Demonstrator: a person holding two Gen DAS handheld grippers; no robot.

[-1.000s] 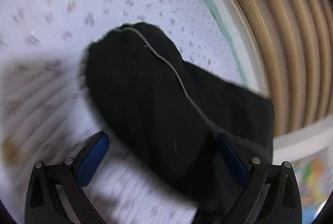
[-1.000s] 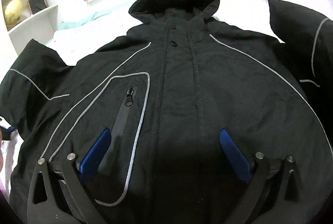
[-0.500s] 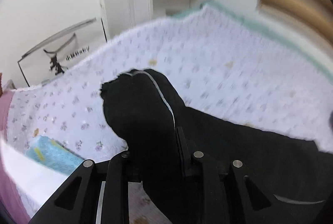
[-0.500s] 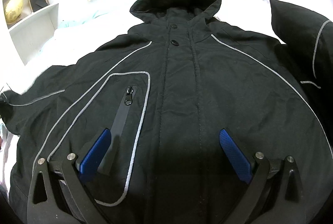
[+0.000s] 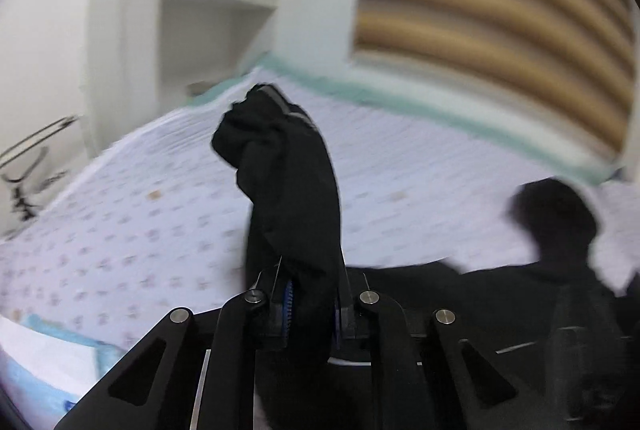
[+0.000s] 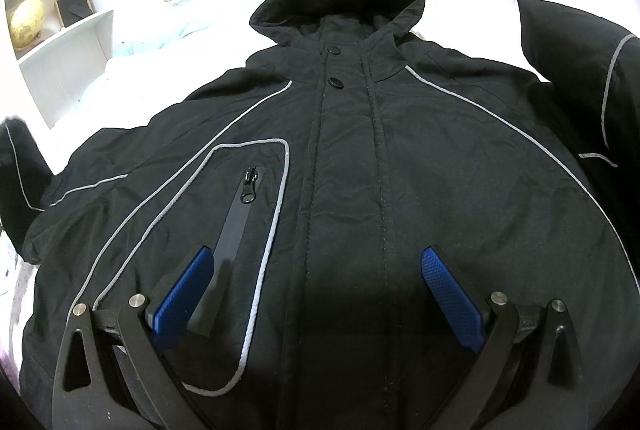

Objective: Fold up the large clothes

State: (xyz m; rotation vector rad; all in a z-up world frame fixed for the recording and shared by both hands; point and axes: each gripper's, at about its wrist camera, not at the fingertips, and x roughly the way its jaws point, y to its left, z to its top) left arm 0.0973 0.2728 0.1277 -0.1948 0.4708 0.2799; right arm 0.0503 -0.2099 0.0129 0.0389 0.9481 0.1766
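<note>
Left wrist view: the sleeve [image 5: 288,182] is pinched by the left gripper [image 5: 310,304], raised toward 12 o'clock, presumably for folding across the jacket [image 6: 360,170]. On the bed [image 5: 120,222], the right gripper [image 6: 316,290] is held spread above the jacket front.

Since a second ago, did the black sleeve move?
Yes. The left gripper is shut on the sleeve, which has come up off the flowered bedspread and now stands against the teal edge.
</note>
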